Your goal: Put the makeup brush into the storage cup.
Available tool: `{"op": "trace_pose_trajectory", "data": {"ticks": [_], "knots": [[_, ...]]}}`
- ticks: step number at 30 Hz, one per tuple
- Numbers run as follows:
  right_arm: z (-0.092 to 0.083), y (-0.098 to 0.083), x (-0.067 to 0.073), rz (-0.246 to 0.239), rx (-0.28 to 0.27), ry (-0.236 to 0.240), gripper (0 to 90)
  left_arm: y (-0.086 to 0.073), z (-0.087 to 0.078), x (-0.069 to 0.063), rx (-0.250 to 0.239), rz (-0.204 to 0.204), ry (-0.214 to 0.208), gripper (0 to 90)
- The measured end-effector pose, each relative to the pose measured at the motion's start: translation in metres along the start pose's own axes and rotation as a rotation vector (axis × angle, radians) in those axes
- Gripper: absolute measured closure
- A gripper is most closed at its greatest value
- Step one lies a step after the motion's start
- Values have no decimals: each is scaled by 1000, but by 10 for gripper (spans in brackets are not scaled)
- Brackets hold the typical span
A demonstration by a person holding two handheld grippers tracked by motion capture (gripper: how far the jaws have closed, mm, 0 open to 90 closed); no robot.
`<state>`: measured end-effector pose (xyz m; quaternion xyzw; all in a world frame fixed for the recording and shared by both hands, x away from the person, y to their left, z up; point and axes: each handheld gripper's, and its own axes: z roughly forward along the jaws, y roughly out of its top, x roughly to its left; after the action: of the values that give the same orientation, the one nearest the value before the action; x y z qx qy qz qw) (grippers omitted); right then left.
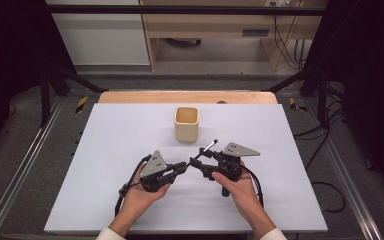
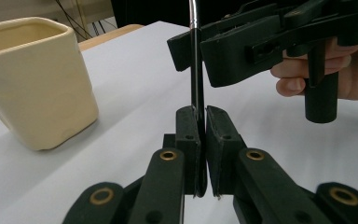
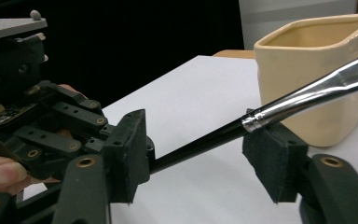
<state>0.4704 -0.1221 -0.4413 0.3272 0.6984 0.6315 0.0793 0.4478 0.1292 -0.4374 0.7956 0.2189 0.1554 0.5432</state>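
Observation:
A thin brush [image 1: 207,147] with a black handle and a silver ferrule slants up over the white table top. My left gripper [image 1: 185,165] is shut on the lower end of the handle; in the left gripper view its pads [image 2: 189,128] pinch the black handle [image 2: 196,70]. My right gripper [image 1: 201,167] faces it from the right. In the right gripper view its jaws [image 3: 200,154] stand apart with the brush [image 3: 303,95] running between them, the left pad clear of it. A cream square cup [image 1: 186,124] stands upright behind both grippers.
A white sheet [image 1: 130,130] covers the table, with a wooden edge [image 1: 180,96] at the far side. Black frame bars and cables run along both sides. The cup [image 2: 37,84] stands close to the left of my left gripper's jaws.

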Motion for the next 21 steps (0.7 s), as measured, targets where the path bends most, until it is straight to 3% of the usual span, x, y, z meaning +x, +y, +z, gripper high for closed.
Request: {"op": "trace_pose_trajectory", "data": {"ticks": [15,21], "knots": [[-1,0,0,21,-5,21,482,0,2,-2,1,4,-3,840],[-1,0,1,20,-11,27,573,0,3,-3,4,4,-4,840]]}}
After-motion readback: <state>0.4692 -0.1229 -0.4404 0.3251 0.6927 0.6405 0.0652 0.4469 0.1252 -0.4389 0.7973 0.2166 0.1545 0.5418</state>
